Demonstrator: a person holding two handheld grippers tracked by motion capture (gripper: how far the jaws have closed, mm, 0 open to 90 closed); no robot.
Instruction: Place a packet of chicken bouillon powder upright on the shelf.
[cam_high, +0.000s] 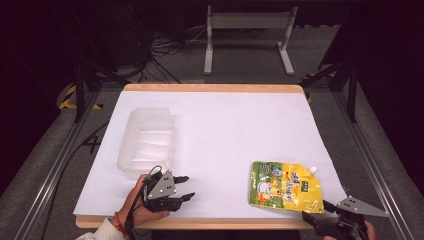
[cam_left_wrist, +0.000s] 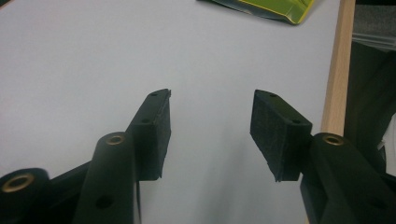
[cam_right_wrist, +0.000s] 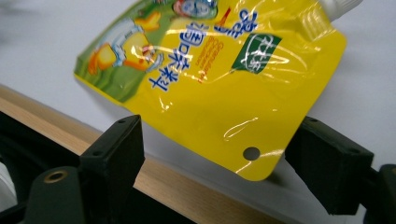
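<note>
**Both claws open, pouch near front edge**

Table (cam_high: 220, 125) w/ white top, wood rim. Clear plastic bin (cam_high: 146, 141) sat on its left half. Yellow spouted pouch (cam_high: 284, 186) lay flat at front right, spout twd far right. Left claw (cam_high: 186, 187) front left, jaws wide apart, holding nothing. Right claw (cam_right_wrist: 212, 158) at front edge, jaws spread either side of pouch's corner, not gripping.

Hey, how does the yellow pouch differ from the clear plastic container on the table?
The yellow pouch is opaque and printed; the clear container is see-through and plain. The pouch lies flat at the near right; the container stands open-topped at the left. The pouch has a white spout; the container has dividers inside. Both rest on the white tabletop, untouched.
</note>
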